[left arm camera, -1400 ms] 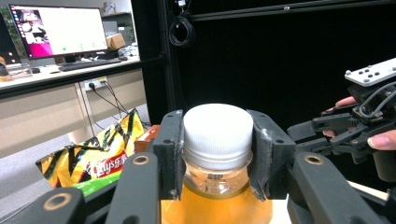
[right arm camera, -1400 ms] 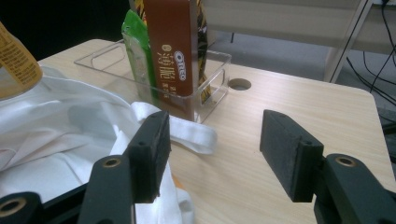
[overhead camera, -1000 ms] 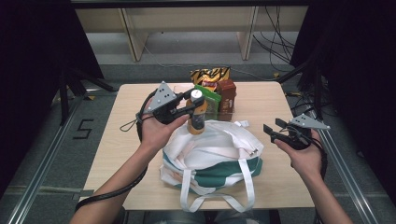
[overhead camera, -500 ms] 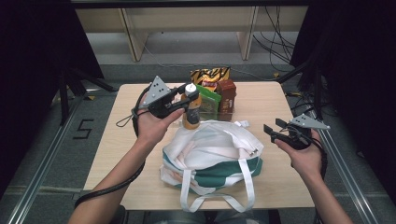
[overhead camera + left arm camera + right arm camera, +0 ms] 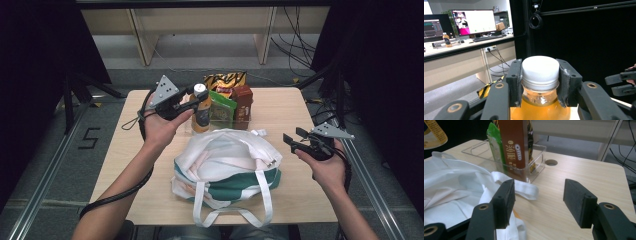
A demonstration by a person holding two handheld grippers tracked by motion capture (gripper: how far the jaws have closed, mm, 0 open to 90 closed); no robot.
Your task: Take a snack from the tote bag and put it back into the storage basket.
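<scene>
A: What is in the room, starting with the biggest things?

B: A pale wooden surface [image 5: 280, 107] with black curtains on both sides and bare floor beyond. On it lies a white and green tote bag [image 5: 227, 167], slack and open. Behind the tote bag stands a clear plastic bin [image 5: 534, 157] holding 3 upright snack packs.

A: And the hands?

B: The left gripper [image 5: 192, 100] is raised above the surface beside the bin — its fingers [image 5: 514, 80] are clamped on the neck of a juice bottle [image 5: 201, 112], just under the white cap [image 5: 540, 71]. The right gripper [image 5: 294, 141] waits at the tote bag's right edge, fingers [image 5: 580, 202] spread apart and gripping nothing.

A: How would the bottle handle?

B: Likely heavy for its size — it looks full of orange liquid. The plastic seems stiff but smooth, so the body could slip. The neck looks the safer hold, since the cap's rim stops it sliding down.
</scene>
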